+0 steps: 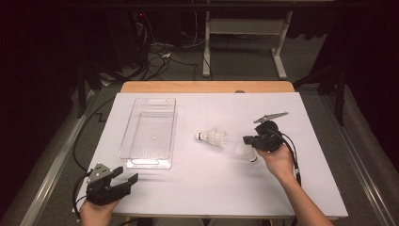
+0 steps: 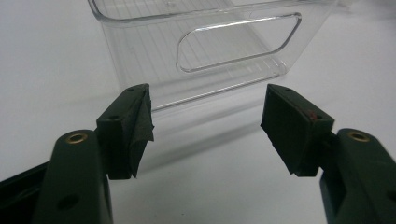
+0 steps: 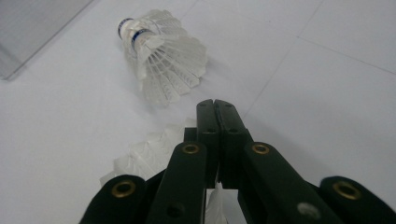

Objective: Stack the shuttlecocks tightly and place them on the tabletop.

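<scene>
At the lower left of the high view, the left gripper (image 1: 123,178) is held with its jaws spread wide and nothing between them. Left of centre, a clear bin (image 1: 136,141) is seen on the white table (image 1: 207,188). At centre, one shuttlecock (image 1: 214,138) is lying on its side. Just to its right, a second shuttlecock (image 1: 245,152) is pinched by its feathers in the clenched right gripper (image 1: 247,140).
</scene>
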`<state>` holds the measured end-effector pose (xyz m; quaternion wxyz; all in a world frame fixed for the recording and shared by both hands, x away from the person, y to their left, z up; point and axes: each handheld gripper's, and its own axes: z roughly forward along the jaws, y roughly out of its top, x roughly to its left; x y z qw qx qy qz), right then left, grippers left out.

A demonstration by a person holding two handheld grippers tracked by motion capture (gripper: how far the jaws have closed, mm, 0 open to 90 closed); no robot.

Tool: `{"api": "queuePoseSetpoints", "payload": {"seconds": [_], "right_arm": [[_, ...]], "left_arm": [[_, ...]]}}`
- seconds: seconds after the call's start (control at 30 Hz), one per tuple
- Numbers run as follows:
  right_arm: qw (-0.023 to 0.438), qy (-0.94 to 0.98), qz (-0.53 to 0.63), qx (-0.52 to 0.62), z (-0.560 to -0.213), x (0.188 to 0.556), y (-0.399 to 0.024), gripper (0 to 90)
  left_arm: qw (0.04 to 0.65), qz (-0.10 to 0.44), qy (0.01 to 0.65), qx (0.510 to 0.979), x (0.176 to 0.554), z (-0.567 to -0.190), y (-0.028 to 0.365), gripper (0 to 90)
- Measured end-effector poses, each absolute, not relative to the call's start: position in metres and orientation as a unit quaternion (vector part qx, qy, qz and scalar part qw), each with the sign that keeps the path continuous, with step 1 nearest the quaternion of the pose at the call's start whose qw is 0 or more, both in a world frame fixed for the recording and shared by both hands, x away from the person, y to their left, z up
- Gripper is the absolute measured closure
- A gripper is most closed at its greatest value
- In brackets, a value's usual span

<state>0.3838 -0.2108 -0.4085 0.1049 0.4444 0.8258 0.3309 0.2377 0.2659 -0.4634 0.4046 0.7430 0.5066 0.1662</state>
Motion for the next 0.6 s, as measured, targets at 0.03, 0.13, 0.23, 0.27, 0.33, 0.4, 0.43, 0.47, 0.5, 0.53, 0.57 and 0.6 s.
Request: {"api": "queuePoseSetpoints", "payload": {"seconds": [0.03,0.13,0.23,0.27,0.33,0.4,0.43,0.47,0.5,0.53,0.57,0.6], "right_arm": [[0.105,0.826,0.335,0.441,-0.409,0.383,-0.21,90.0],[0.103,0.827,0.339,0.436,-0.41,0.383,-0.204,90.0],[0.1,0.828,0.344,0.432,-0.412,0.381,-0.2,90.0],[0.099,0.829,0.345,0.43,-0.413,0.381,-0.198,90.0],[0.096,0.83,0.347,0.425,-0.414,0.38,-0.193,90.0],[0.095,0.831,0.35,0.422,-0.414,0.379,-0.19,90.0],[0.093,0.831,0.351,0.421,-0.415,0.378,-0.188,90.0],[0.092,0.832,0.353,0.419,-0.415,0.378,-0.187,90.0],[0.091,0.832,0.354,0.418,-0.415,0.378,-0.185,90.0],[0.093,0.832,0.357,0.415,-0.415,0.377,-0.184,90.0],[0.094,0.831,0.36,0.413,-0.415,0.376,-0.182,90.0],[0.096,0.832,0.361,0.411,-0.415,0.375,-0.18,90.0]], "left_arm": [[0.403,0.166,0.506,0.744,0.238,-0.463,0.266,34.2],[0.403,0.166,0.506,0.745,0.238,-0.463,0.266,34.3],[0.403,0.165,0.505,0.746,0.238,-0.463,0.266,34.5],[0.403,0.166,0.505,0.745,0.238,-0.463,0.265,34.5],[0.403,0.166,0.504,0.746,0.237,-0.463,0.266,34.5],[0.403,0.166,0.504,0.746,0.237,-0.463,0.266,34.4],[0.403,0.166,0.504,0.746,0.237,-0.463,0.266,34.5],[0.403,0.166,0.504,0.746,0.237,-0.463,0.266,34.5],[0.403,0.165,0.504,0.746,0.238,-0.463,0.266,34.5],[0.402,0.164,0.504,0.746,0.238,-0.463,0.266,34.4],[0.402,0.164,0.504,0.746,0.238,-0.463,0.265,34.5],[0.402,0.164,0.504,0.746,0.238,-0.464,0.265,34.5]]}}
